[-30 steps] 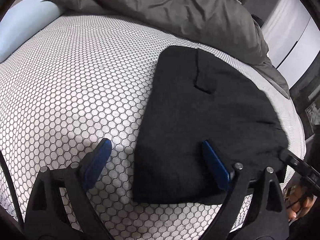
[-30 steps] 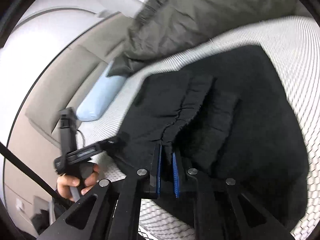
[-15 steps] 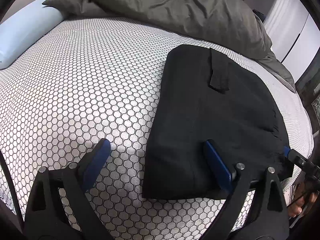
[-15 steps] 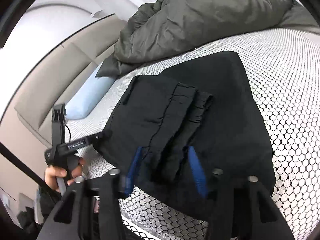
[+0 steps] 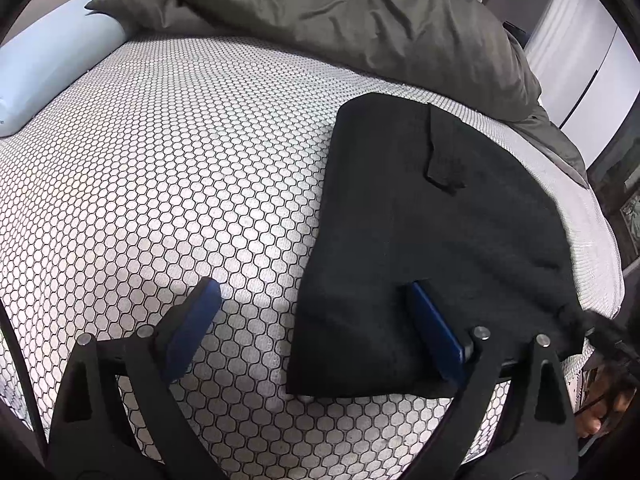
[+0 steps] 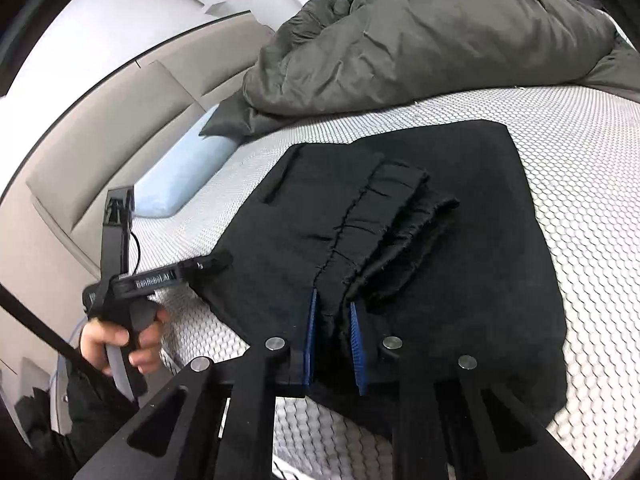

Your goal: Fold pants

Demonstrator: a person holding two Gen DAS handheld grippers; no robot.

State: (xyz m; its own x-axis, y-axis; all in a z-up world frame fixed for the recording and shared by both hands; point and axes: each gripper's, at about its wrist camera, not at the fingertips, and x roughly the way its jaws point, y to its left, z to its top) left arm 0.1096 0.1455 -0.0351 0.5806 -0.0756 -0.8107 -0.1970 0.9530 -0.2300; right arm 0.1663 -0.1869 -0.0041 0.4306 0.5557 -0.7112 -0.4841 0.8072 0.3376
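The folded black fabric pants (image 6: pixel 460 240) lie flat on my bed's white honeycomb-patterned mattress cover (image 5: pixel 180 160), near its front edge, the gathered waistband on top. My right gripper (image 6: pixel 334 328) has just been closing, and its blue pads now pinch that waistband's bunched edge. My left gripper (image 5: pixel 316 320) stands wide apart over the pants' corner, gripping nothing. A crumpled olive-grey duvet (image 5: pixel 360 20) and a pale blue pillow (image 5: pixel 48 76) lie beyond.

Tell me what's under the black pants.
The pants lie folded flat on the honeycomb-patterned mattress, which shows all around them. The patch beneath is covered, so anything else there cannot be seen. The right gripper pinches their gathered waistband.
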